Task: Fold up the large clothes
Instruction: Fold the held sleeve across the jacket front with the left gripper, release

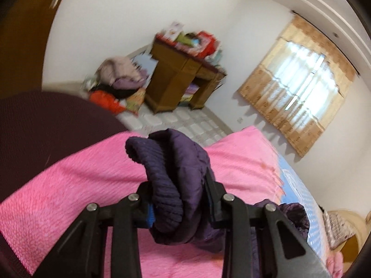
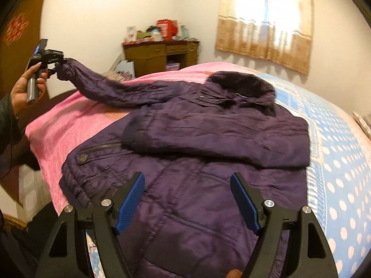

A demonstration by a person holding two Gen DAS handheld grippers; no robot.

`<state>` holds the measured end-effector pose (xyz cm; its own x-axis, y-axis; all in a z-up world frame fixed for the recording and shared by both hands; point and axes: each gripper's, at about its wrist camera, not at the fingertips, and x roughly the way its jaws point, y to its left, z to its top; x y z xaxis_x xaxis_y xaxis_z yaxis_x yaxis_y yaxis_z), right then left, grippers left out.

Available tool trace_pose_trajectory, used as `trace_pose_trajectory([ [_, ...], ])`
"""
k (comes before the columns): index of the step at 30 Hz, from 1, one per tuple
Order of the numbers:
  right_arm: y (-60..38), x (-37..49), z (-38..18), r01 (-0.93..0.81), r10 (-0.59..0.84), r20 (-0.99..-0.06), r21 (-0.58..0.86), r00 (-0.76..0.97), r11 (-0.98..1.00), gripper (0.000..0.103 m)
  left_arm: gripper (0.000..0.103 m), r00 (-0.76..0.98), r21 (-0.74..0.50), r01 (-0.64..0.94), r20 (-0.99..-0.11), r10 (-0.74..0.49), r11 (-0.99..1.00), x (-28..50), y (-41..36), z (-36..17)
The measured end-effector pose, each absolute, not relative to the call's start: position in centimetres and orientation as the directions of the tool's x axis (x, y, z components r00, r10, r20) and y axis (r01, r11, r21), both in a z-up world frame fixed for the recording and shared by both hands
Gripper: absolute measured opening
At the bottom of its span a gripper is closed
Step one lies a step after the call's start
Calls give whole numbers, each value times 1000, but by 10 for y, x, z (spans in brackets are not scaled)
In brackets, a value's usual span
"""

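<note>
A dark purple padded jacket (image 2: 185,185) lies spread on the bed, its fur collar (image 2: 241,83) at the far end. One sleeve (image 2: 220,139) is folded across the chest. The other sleeve (image 2: 111,88) is stretched out to the left and lifted. My left gripper (image 1: 178,197) is shut on that sleeve's ribbed cuff (image 1: 162,176); it also shows in the right wrist view (image 2: 56,66), held by a hand. My right gripper (image 2: 187,199) is open and empty, hovering over the jacket's lower front.
The bed has a pink blanket (image 2: 69,125) on the left and a blue dotted sheet (image 2: 343,162) on the right. A wooden desk (image 2: 162,53) with clutter stands at the far wall, a curtained window (image 2: 266,20) to its right. Clothes are piled beside the desk (image 1: 120,74).
</note>
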<state>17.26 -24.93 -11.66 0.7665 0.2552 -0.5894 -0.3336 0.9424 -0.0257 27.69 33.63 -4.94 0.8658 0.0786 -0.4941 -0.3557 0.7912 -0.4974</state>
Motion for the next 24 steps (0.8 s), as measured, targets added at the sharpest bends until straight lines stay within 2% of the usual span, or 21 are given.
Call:
trace_pose_trajectory([
  [5, -281, 175, -114, -257, 234, -577, 43, 782, 966, 76, 33, 922, -446, -215, -386, 30, 868, 290, 269, 5],
  [9, -304, 174, -117, -193, 205, -579, 84, 789, 978, 76, 33, 948, -404, -60, -311, -75, 913, 298, 201, 42],
  [12, -320, 170, -120, -163, 195, -578, 107, 793, 981, 76, 33, 946, -320, 74, -277, -168, 945, 302, 128, 56],
  [15, -336, 162, -126, -123, 172, -581, 122, 795, 985, 76, 33, 927, -236, 190, -278, -253, 953, 297, 61, 49],
  [19, -357, 157, -134, -72, 140, -612, 134, 779, 988, 76, 34, 877, -148, 317, -331, -350, 937, 297, -22, 20],
  [20, -362, 156, -137, -56, 128, -621, 134, 773, 989, 76, 37, 863, -126, 339, -353, -362, 932, 296, -41, 10],
  [22, -371, 153, -140, -30, 110, -633, 136, 766, 990, 76, 69, 832, -72, 365, -422, -360, 928, 297, -82, -11],
  [24, -378, 151, -142, -5, 96, -639, 143, 763, 990, 76, 78, 809, -25, 392, -466, -358, 920, 288, -106, -33],
])
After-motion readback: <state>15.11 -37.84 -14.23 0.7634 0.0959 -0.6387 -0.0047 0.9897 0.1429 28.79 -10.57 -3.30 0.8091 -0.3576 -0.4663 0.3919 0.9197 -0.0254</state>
